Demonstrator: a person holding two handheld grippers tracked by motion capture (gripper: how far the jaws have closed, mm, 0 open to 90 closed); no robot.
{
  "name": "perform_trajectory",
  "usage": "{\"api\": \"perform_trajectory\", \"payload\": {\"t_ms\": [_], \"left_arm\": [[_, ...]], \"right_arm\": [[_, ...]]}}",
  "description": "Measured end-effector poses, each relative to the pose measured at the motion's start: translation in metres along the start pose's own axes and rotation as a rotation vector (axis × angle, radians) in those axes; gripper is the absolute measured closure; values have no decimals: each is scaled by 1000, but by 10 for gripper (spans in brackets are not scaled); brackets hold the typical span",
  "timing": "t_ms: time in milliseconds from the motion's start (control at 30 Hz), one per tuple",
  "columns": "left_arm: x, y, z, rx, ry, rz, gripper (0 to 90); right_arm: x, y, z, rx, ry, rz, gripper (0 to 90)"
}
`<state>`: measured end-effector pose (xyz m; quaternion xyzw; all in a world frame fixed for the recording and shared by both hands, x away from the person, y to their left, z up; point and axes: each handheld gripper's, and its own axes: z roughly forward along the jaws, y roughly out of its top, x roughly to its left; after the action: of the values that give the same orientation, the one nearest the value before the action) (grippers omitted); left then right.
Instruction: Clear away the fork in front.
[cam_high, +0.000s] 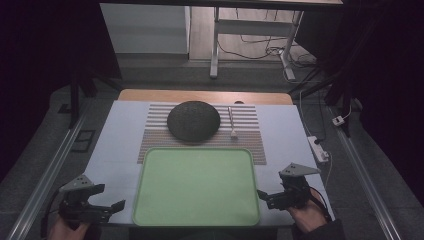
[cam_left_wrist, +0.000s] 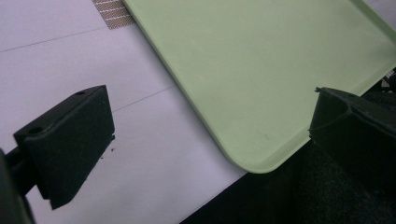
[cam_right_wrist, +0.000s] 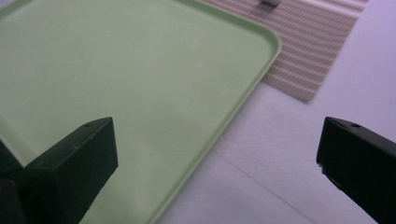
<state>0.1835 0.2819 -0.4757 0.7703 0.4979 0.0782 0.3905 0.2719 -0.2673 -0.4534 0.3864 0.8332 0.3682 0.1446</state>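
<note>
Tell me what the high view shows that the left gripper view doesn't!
The high view alone gives the dark round bowl turned upside down on the striped mat, a small white utensil lying beside it, the right claw in a hand, and the floor beyond the table. The left gripper view alone gives a close look at the near corner of the green tray and tiny dark specks on the white table. Both share the tray, the table, a bit of mat and the open left claw.
</note>
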Motion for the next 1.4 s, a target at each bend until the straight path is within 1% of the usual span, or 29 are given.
{"api": "perform_trajectory", "payload": {"t_ms": [33,67,233,267,400,433,500,567,700,767,800,933,1100,1300,1400], "left_arm": [[0,0,0,1,0,1,2],[0,0,0,1,0,0,2],[0,0,0,3,0,2,2],[0,0,0,3,0,2,2],[0,0,1,5,-1,2,2],[0,0,1,6,-1,2,2],[0,0,1,6,-1,2,2],[0,0,1,7,-1,2,2],[0,1,1,10,-2,2,2],[0,1,1,10,-2,3,1],[0,1,1,11,-2,4,2],[0,1,1,11,-3,3,2],[0,1,1,12,-2,5,1],[0,1,1,13,-1,6,1],[0,1,2,15,-2,5,1]], "right_arm": [[0,1,3,7,20,26,0],[0,1,5,13,19,33,0],[-2,4,8,7,7,14,0],[-2,7,10,5,-3,8,0],[-6,13,19,17,-15,9,0],[-6,13,19,17,-15,9,0],[-7,18,25,15,-2,21,0],[-8,20,28,17,-1,22,0],[-9,28,38,30,-13,4,0],[-10,30,40,32,-18,7,0],[-11,32,44,38,-19,6,0],[-12,37,52,47,-28,-7,0],[-15,44,61,52,-40,-8,0],[-18,52,71,55,-54,-33,0],[-22,60,81,66,-66,-57,0]]}}
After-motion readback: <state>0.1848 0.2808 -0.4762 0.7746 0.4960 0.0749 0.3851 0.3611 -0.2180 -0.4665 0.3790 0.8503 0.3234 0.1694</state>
